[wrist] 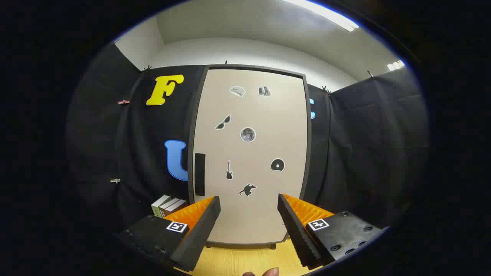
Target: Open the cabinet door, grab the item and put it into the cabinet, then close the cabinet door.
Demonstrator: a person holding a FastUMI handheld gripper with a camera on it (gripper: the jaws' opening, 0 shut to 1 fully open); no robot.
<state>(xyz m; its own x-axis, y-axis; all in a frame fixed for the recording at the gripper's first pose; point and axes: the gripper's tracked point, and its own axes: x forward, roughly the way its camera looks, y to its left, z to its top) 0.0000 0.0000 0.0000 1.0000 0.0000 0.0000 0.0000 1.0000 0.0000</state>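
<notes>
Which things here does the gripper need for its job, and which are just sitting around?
For the job: cabinet door, shut; its dark handle; boxes beside the cabinet, probably the item; the open gripper.
Just there: stickers on the door; ceiling light.

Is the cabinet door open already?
No, the cabinet door sits flush in its frame, and the open gripper is short of it.

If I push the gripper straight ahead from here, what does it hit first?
Probably the shut cabinet door, low on its panel near the stickers, right of the handle. The gripper has its fingers open with nothing between them; how far off the door is stays unclear.
</notes>
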